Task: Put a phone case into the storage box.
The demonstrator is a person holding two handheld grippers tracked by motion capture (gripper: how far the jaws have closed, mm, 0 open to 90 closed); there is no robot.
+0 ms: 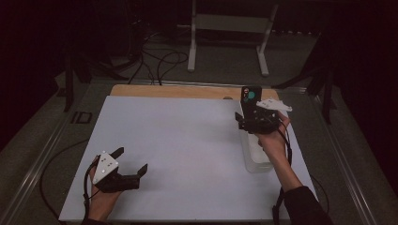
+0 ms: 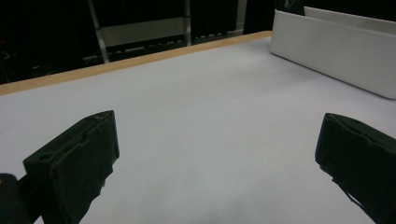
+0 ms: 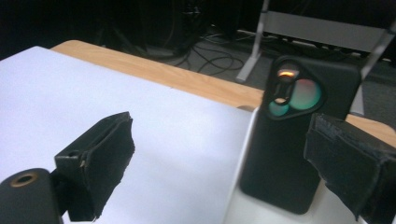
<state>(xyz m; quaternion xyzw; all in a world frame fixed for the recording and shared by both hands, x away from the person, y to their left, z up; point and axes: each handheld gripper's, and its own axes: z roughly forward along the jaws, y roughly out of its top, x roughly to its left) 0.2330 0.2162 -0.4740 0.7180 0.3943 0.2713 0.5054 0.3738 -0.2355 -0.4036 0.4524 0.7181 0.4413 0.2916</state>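
Left gripper point(image 1: 132, 161) low over the near-left part of the white sheet point(image 1: 178, 140), held in the person's left hand point(image 1: 101, 199). Jaws wide apart, nothing between them; in the left gripper view point(image 2: 215, 154) bare sheet lies between the two black pads. Grey plate on top of it faces up.

Centre of the sheet bare. A wooden edge point(image 1: 173, 91) runs along its far side.

Right side: a long white bin point(image 1: 256, 154) stands on the sheet, its long side running near to far. In the left gripper view the bin point(image 2: 331, 56) shows at upper right, well apart from that gripper.

Right gripper point(image 1: 253, 119), in the right hand point(image 1: 272, 138), sits over the far end of the bin. A black phone point(image 1: 250, 101) stands upright in that end, camera lenses toward the person. In the right gripper view point(image 3: 219, 158) the jaws are apart; the phone point(image 3: 294, 140) stands between them, close against the right pad. Whether that pad touches it, cannot tell.
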